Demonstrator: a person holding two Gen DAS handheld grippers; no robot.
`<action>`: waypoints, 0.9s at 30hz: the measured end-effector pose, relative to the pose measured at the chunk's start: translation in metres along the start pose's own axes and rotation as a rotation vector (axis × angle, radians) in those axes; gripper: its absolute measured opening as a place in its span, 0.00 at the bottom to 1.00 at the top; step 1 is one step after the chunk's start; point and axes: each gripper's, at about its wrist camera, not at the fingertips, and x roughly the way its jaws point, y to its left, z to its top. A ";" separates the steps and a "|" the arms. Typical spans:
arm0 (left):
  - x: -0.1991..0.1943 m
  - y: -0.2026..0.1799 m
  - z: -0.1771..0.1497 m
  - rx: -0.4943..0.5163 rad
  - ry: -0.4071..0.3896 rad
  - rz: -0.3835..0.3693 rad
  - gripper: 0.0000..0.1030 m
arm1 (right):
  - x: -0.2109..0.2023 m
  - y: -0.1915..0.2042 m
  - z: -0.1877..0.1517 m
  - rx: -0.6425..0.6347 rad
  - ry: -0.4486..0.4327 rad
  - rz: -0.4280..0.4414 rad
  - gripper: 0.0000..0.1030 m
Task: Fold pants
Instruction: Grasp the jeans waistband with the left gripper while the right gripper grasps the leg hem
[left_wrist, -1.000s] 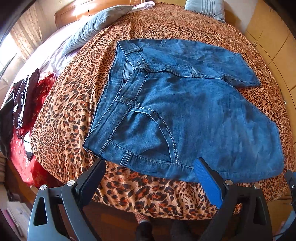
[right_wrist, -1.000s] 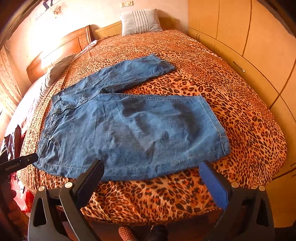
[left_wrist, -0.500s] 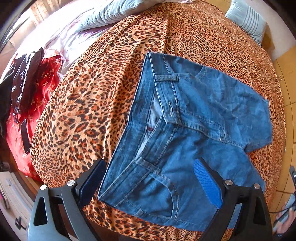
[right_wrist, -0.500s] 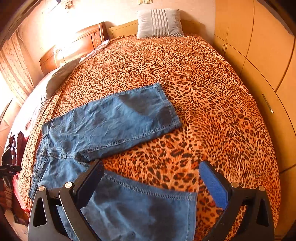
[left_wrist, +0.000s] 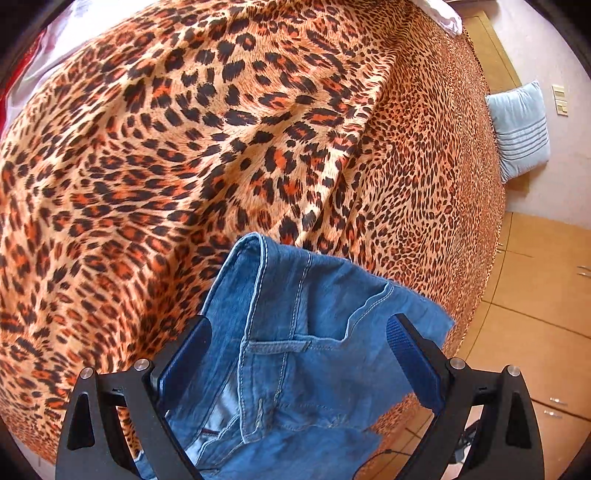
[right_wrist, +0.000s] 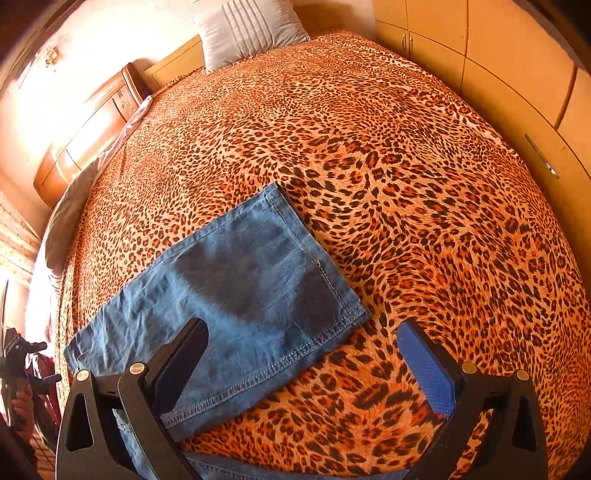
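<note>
Between left tool (left_wrist: 299, 354) fingers, pants (left_wrist: 295, 332)

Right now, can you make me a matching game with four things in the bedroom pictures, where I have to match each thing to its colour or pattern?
Things:
1. pants
2. bedspread
3. pillow
4. wardrobe doors

Colour or pattern:
A. leopard spots
B. plain tan wood
C. blue denim
D. pale with thin stripes

Pairs: 1-C, 2-A, 3-D, 4-B

Bonus: the left gripper and the right gripper are both open, each over a part of the pants.
</note>
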 end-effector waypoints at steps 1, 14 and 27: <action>0.008 0.002 0.007 0.006 0.013 -0.005 0.94 | 0.007 0.002 0.004 -0.004 0.006 -0.005 1.00; 0.063 0.011 0.042 0.058 0.096 -0.035 0.98 | 0.100 0.027 0.086 -0.113 0.063 -0.002 1.00; 0.072 -0.033 0.050 0.173 0.105 0.005 0.98 | 0.166 0.073 0.097 -0.288 0.153 -0.012 0.97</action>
